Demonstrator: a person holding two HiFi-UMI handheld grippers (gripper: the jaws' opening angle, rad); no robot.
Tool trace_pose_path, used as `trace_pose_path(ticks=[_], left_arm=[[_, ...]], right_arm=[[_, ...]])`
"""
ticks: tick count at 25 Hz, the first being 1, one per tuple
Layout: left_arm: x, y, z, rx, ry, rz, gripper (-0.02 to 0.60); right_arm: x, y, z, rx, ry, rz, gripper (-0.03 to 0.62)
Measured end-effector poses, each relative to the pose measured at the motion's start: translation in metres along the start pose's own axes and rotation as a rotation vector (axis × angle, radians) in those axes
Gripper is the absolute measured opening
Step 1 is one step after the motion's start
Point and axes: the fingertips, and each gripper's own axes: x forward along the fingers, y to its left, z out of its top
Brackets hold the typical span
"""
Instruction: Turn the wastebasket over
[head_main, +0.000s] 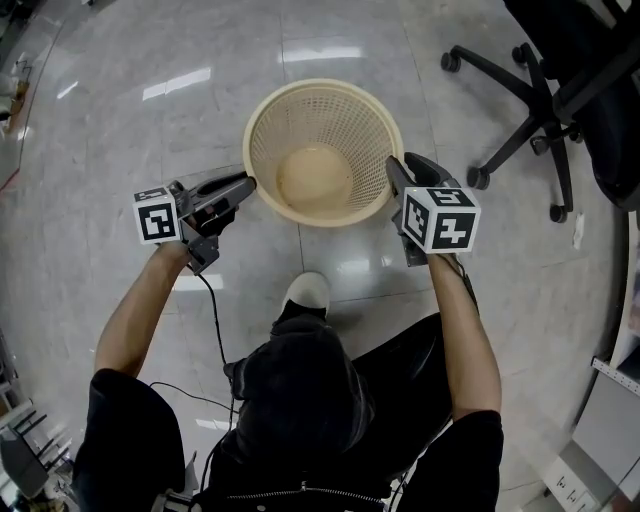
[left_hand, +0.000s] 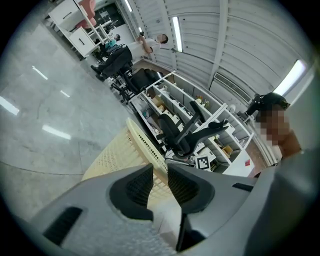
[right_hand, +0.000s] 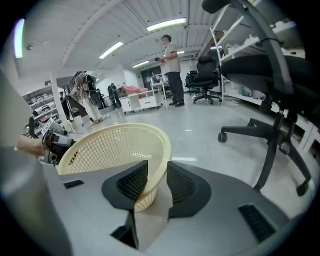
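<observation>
A cream mesh wastebasket (head_main: 320, 150) stands upright on the glossy floor, its mouth facing up. My left gripper (head_main: 248, 185) is at its left rim. In the left gripper view the rim of the wastebasket (left_hand: 120, 150) runs into the narrow gap of my left gripper (left_hand: 160, 182), whose pads close on it. My right gripper (head_main: 393, 175) is at the right rim. In the right gripper view the wastebasket (right_hand: 115, 145) has its rim between the jaws of my right gripper (right_hand: 157, 182), which stand apart with a gap beside the rim.
A black office chair (head_main: 540, 100) on a wheeled base stands to the right of the basket, close to my right gripper. My own shoe (head_main: 308, 292) is just in front of the basket. Shelves and more chairs (left_hand: 190, 130) are further off; a person (right_hand: 170, 65) stands far back.
</observation>
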Motion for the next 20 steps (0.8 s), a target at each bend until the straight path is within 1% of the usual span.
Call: trace_pose_path(ticks=[3,6,9,12,14,15,18,20], left_arm=[[0.003,0.006,-0.002,0.017,0.014,0.015,0.096],[0.012,0.017,-0.010,0.025,0.043,0.035,0.097],[0.027,0.025,-0.009,0.013,0.028,0.029,0.097],[0.040,0.029,-0.001,-0.011,0.004,0.004,0.098],[0.044,0.029,0.005,-0.016,-0.005,0.003,0.098],[0.045,0.029,0.006,-0.014,-0.006,0.005,0.098],[0.047,0.030,0.007,0.029,-0.006,0.026,0.106],[0.047,0.028,0.009,0.089,-0.029,0.047,0.120]], right_arm=[[-0.001,-0.003,0.003,-0.004,-0.001,-0.016,0.108],[-0.005,-0.010,0.004,-0.019,-0.003,-0.056,0.090],[-0.011,-0.021,0.006,-0.034,-0.002,-0.108,0.089],[-0.015,-0.030,0.004,0.008,-0.013,-0.143,0.089],[-0.016,-0.032,0.004,0.041,-0.028,-0.163,0.089],[-0.017,-0.032,0.004,0.036,-0.035,-0.171,0.089],[-0.016,-0.031,0.003,-0.011,-0.045,-0.167,0.089],[-0.020,-0.035,0.009,-0.016,-0.079,-0.166,0.092]])
